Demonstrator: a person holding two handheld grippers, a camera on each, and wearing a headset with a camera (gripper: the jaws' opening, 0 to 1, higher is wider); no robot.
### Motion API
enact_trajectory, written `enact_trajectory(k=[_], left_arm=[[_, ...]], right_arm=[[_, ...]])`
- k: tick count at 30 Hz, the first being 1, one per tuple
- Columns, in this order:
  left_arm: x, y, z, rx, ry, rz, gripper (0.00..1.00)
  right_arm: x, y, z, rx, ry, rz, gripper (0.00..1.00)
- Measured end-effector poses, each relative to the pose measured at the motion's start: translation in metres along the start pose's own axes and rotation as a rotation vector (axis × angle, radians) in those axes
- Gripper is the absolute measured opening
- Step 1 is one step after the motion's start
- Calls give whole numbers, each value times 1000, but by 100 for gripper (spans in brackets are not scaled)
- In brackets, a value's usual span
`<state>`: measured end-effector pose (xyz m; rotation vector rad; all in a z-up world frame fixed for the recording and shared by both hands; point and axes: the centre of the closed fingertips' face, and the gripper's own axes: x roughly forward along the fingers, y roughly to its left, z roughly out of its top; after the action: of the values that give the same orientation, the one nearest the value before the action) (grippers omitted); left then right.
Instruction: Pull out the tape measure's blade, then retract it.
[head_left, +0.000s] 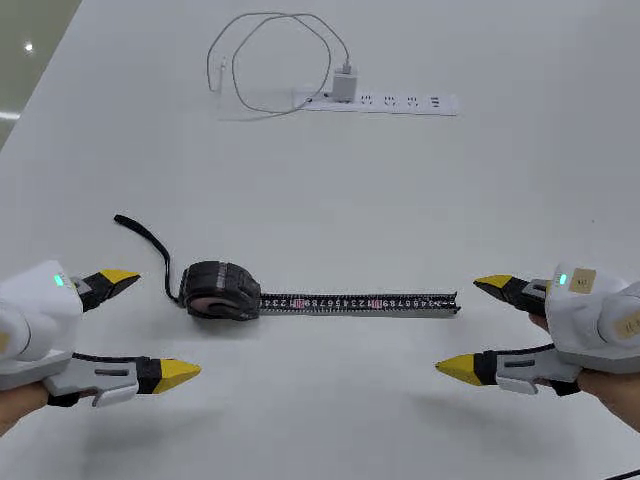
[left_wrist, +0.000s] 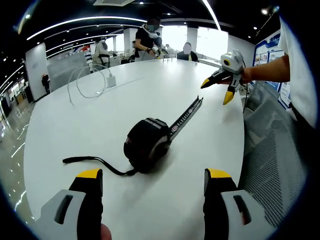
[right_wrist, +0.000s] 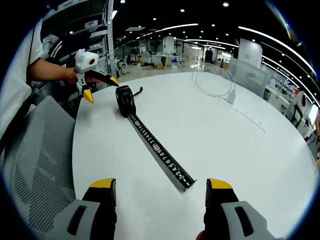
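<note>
Left gripper (head_left: 166, 322), right gripper (head_left: 458, 325) flank one tape measure (head_left: 220, 290).

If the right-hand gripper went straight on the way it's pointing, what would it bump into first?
Most likely the blade's free tip, lying just ahead of the right gripper and between its open jaws, though the gripper's height above it is unclear.

tape measure case (head_left: 220, 290) on bench (head_left: 330, 200), near side, bit left of centre. blade (head_left: 358, 303) lying flat on bench, running right from case. strap (head_left: 143, 238) trails off case's left side, toward far-left. left gripper (head_left: 165, 322) just left of case, not touching. right gripper (head_left: 459, 325) right by blade's tip, apart from it. power strip (head_left: 385, 101) way at far side of bench, charger (head_left: 344, 86) plugged into its left end, cable (head_left: 270, 55) looped behind and left of it.
</note>
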<state>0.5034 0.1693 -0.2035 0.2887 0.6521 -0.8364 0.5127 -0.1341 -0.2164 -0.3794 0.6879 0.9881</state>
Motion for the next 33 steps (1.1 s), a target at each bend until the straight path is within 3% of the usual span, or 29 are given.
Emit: enact_trajectory(k=[10, 17, 33], left_arm=[[-10, -7, -11, -31, 0, 13, 85], [-19, -9, -13, -49, -13, 30, 87], [-32, -15, -24, -109, -38, 81, 89]], right_arm=[[-8, 4, -1, 16, -17, -29, 76], [-17, 7, -10, 38, -17, -49, 79], [-32, 22, -10, 95, -79, -92, 83]])
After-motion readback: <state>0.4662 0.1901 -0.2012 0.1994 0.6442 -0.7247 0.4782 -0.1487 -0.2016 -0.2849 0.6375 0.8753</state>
